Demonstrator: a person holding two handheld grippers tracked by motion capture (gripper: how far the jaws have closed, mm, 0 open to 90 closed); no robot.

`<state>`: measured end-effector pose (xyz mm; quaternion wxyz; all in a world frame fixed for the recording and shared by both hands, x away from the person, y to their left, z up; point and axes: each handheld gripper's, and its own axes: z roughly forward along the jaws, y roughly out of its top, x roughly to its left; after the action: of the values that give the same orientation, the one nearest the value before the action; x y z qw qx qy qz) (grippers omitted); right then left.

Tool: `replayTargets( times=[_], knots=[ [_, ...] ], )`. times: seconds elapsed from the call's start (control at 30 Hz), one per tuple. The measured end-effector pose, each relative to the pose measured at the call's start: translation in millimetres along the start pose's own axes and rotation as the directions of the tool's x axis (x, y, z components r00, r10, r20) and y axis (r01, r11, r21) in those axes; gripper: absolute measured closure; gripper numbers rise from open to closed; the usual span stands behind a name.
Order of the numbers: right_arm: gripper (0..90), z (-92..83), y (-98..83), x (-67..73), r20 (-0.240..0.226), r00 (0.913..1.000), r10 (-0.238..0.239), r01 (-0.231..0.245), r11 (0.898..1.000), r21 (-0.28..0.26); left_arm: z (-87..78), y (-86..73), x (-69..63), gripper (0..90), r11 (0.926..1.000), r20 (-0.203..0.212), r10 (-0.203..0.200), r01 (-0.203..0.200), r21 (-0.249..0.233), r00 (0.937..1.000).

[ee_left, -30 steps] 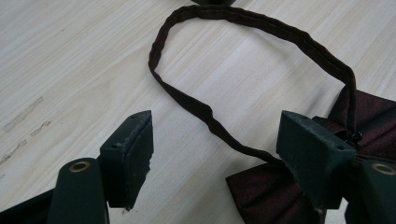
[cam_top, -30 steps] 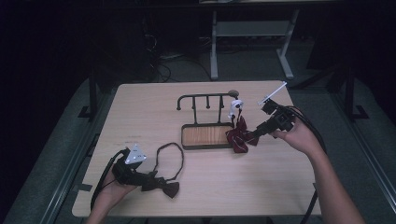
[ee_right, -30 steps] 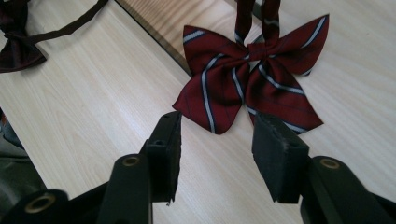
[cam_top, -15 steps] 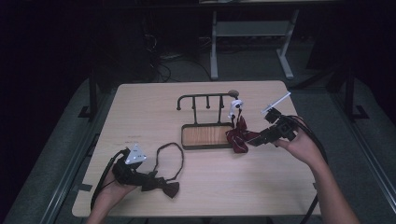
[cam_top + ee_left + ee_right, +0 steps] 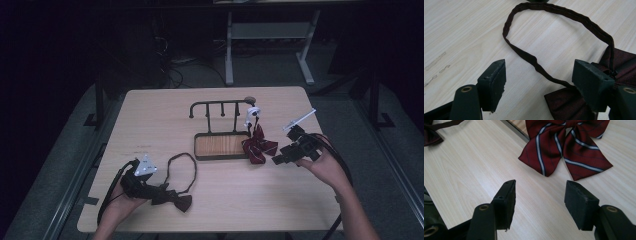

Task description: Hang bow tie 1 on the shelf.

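The right hand-held gripper (image 5: 278, 159) is sitting just right of the striped red bow tie (image 5: 258, 146), its jaws having just been opening; they are now standing wide with bare wood between them and nothing held. That tie is hanging from the right end of the hook rack (image 5: 222, 106), its lower lobes resting on the surface (image 5: 150, 115) beside the rack's wooden tray (image 5: 220, 146). The step in hand appears to be letting go of the hung tie. To do it well, the right hand should be backing away level and clear of the lobes, so that the fabric is not being dragged off the hook.

The left hand-held gripper (image 5: 134, 186) is lying near the left edge, jaws parted around the strap of the dark bow tie (image 5: 564, 100), not pressing on it.

Count: two bow ties, one rack, two hand-held grippers.
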<state>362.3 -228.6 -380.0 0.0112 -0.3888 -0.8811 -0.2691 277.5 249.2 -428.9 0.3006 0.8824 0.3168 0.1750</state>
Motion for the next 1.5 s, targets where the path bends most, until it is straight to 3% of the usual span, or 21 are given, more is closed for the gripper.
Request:
replayTargets(
  times=[0.4,1.5],
  knots=[
    [41.6,1.6,-14.1,3.7,-0.002,1.0000,0.004,-0.004,1.000,-0.017,-0.3,0.3,0.6,27.8,0.9999,-0.004,0.015,-0.015,0.004,0.9999],
    [41.3,17.1,-55.2,10.5,-0.017,0.9990,0.042,-0.043,0.997,-0.056,0.2,0.9,-0.3,27.4,1.0000,0.001,0.003,-0.003,-0.003,1.0000]
  ],
)
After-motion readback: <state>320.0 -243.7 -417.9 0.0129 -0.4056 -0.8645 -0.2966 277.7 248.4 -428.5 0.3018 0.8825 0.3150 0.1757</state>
